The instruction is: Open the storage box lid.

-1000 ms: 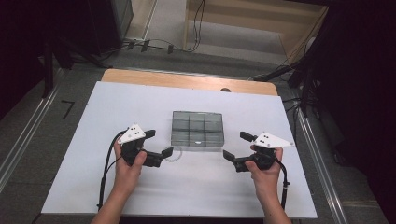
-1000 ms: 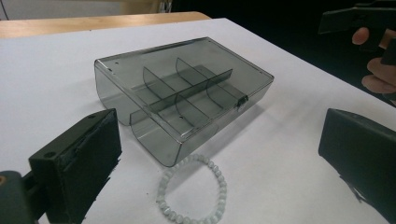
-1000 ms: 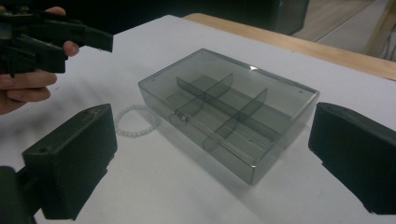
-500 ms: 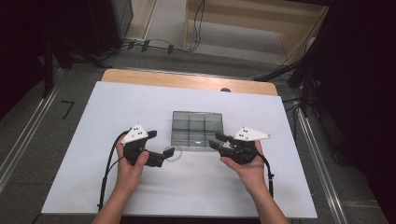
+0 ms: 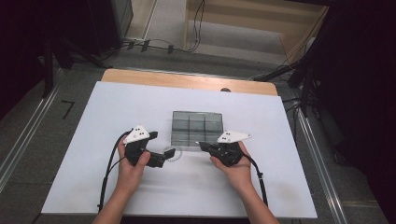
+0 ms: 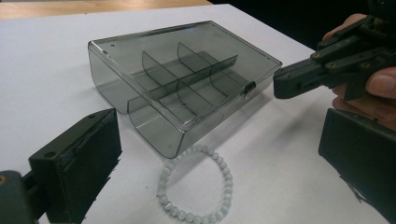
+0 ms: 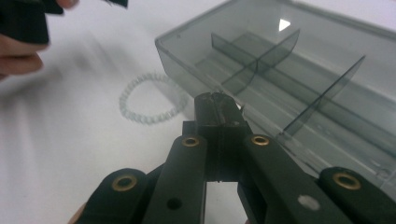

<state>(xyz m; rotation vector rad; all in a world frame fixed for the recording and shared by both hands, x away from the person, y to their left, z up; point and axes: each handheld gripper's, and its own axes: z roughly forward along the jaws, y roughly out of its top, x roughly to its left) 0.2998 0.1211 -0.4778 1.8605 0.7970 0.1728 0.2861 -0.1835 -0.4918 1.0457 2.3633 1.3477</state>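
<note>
A smoky clear plastic box (image 5: 196, 127) with inner dividers sits closed at mid-table, and its lid, dividers and front latch show in the left gripper view (image 6: 182, 84). A white bead bracelet (image 5: 172, 154) lies on the table just in front of its near left corner. My left gripper (image 5: 164, 157) is open, its jaws standing either side of the bracelet (image 6: 196, 186) without touching it. My right gripper (image 5: 202, 145) has just been closing and is shut with nothing between its jaws. Its tip (image 7: 215, 105) is right at the box's front wall (image 7: 280, 88), near the latch, with the bracelet (image 7: 149, 105) to its left.
The white table top (image 5: 116, 107) has a wooden strip (image 5: 187, 81) along its far edge. Cables (image 5: 109, 172) trail from both grippers toward the near edge. Dark floor and black equipment (image 5: 336, 70) surround the table.
My right gripper has moved left and down toward the box's front, and its jaws have gone from wide open to shut. The left gripper, box and bracelet have stayed put.
</note>
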